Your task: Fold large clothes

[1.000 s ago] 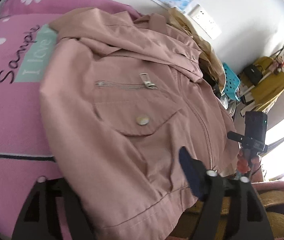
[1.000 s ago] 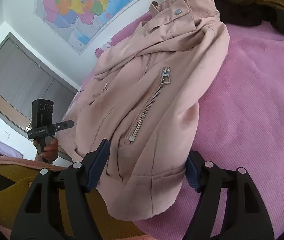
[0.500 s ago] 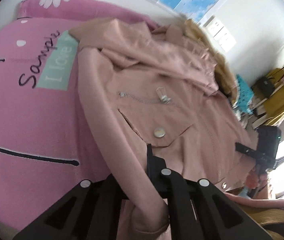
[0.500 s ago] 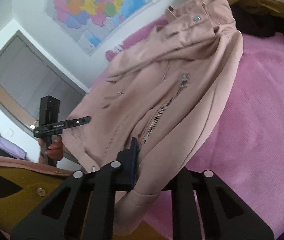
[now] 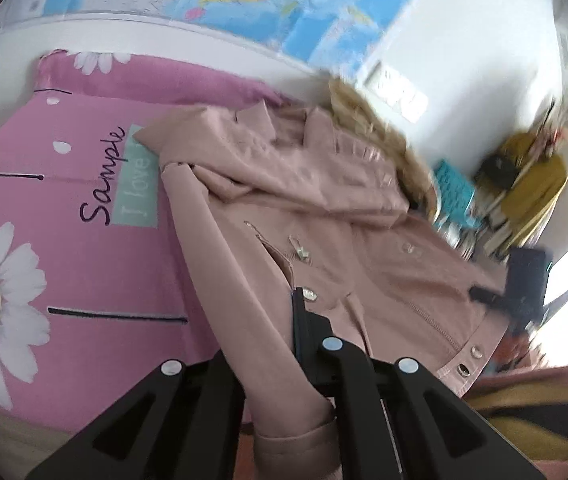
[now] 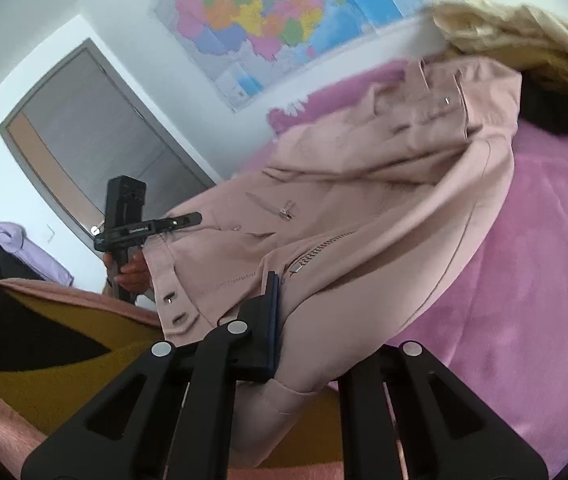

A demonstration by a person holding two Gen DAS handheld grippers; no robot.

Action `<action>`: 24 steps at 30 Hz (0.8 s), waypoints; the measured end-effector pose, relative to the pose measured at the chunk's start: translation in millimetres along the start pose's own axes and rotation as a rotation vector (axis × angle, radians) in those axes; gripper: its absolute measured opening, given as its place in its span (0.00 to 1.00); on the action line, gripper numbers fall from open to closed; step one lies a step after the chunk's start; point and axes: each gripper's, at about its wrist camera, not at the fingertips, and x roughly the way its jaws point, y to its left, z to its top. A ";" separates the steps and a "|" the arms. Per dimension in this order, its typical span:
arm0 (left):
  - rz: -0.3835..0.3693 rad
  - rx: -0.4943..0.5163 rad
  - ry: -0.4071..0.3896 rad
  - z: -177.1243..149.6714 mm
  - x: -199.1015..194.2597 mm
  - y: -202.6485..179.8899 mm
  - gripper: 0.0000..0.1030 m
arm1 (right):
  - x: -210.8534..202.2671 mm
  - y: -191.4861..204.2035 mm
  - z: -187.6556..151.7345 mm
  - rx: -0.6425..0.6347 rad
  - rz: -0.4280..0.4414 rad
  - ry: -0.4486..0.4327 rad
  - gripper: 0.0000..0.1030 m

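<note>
A dusty-pink jacket (image 5: 324,216) with zips and snap buttons lies on a pink bed cover (image 5: 64,240). My left gripper (image 5: 280,344) is shut on the jacket's left sleeve near the cuff, which hangs below the fingers. My right gripper (image 6: 296,320) is shut on the jacket's (image 6: 384,208) right sleeve near its cuff. Each gripper shows in the other's view: the right gripper (image 5: 524,284) at the jacket's hem, the left gripper (image 6: 132,224) beside the hem.
A cream furry garment (image 6: 524,44) and a dark garment (image 6: 556,112) lie behind the jacket's collar. A map (image 6: 268,12) hangs on the wall. A chair with yellow clothing (image 5: 532,184) stands on the floor beyond the bed.
Both grippers went from open around the sleeves to shut on them. Both have since pulled back and lifted, and the sleeves are drawn taut toward me.
</note>
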 end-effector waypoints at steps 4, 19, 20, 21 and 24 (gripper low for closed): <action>0.015 -0.019 0.094 -8.7 27.0 8.2 0.04 | 7.5 -11.9 -7.4 0.043 -0.015 0.035 0.16; 0.008 -0.023 0.061 29.0 5.8 16.6 0.03 | -11.6 -2.9 47.6 0.024 0.001 -0.131 0.11; 0.004 -0.027 0.056 35.8 3.5 17.9 0.03 | -12.9 -4.5 53.4 0.029 0.007 -0.147 0.11; 0.007 -0.029 0.054 40.7 2.4 17.7 0.03 | -11.9 -6.4 61.5 0.039 0.016 -0.162 0.11; 0.026 -0.029 0.047 59.2 -1.6 18.4 0.03 | -10.9 -17.1 86.3 0.068 0.017 -0.206 0.11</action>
